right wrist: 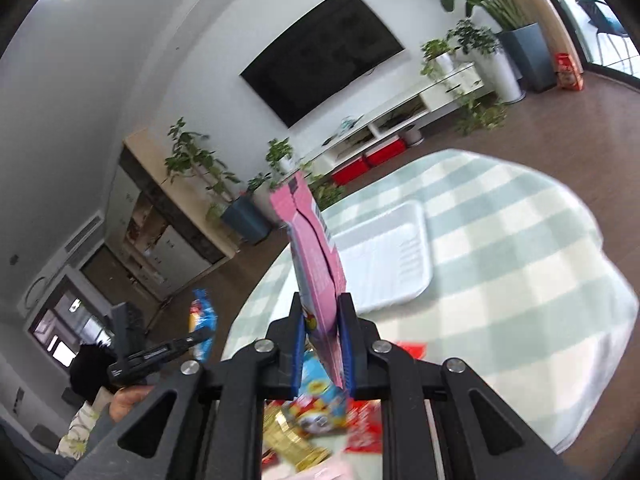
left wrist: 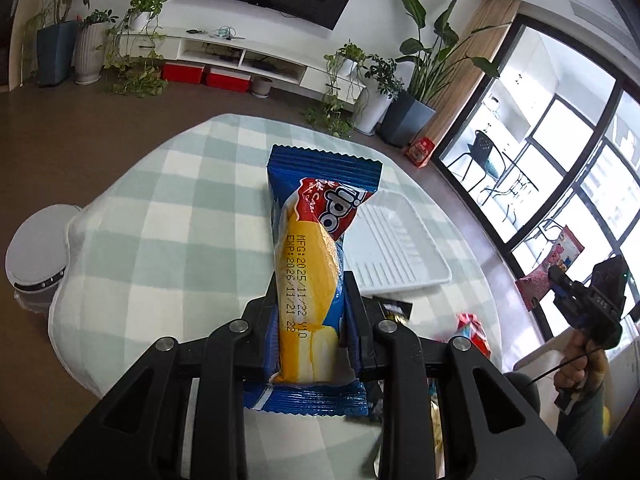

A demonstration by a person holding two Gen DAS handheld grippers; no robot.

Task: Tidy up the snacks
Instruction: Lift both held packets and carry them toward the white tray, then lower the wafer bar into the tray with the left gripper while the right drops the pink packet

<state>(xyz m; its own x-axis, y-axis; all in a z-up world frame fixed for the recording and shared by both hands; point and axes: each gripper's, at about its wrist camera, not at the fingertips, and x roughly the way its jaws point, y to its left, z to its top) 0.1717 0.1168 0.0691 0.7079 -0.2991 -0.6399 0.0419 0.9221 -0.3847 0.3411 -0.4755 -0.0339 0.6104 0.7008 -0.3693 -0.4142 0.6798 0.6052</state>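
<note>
From my left wrist view, my left hand-held gripper point(left wrist: 310, 312) is clamped on a blue plastic snack wrapper with a yellow cake printed on it point(left wrist: 310, 264), held clear above the green-and-white checked tabletop point(left wrist: 168, 216). Ahead of the fingers and slightly to the right lies the white ribbed plastic tray point(left wrist: 404, 248) — empty as far as I can see, so I judge that nothing is sorted yet. Far off to the right my other hand-held gripper point(left wrist: 560, 284) carries a pink printed snack packet point(left wrist: 550, 264) against the bright window. Below my gripper's right side, a red packet and a dark one are mostly covered by the black frame.

From my right wrist view, my right hand-held gripper point(right wrist: 322, 332) is pinched tight on the pink packet point(right wrist: 314, 256), which stands edge-on, so I cannot read its front. The tray point(right wrist: 384, 256) sits just beyond it, bare. Beneath the fingers a loose pile of remaining snacks point(right wrist: 316, 404) — blue, gold, red — is blurred and half hidden; I cannot count it. To the left, the blue wrapper point(right wrist: 203, 320) shows only partly. Most of the sorting is left, I judge.
</note>
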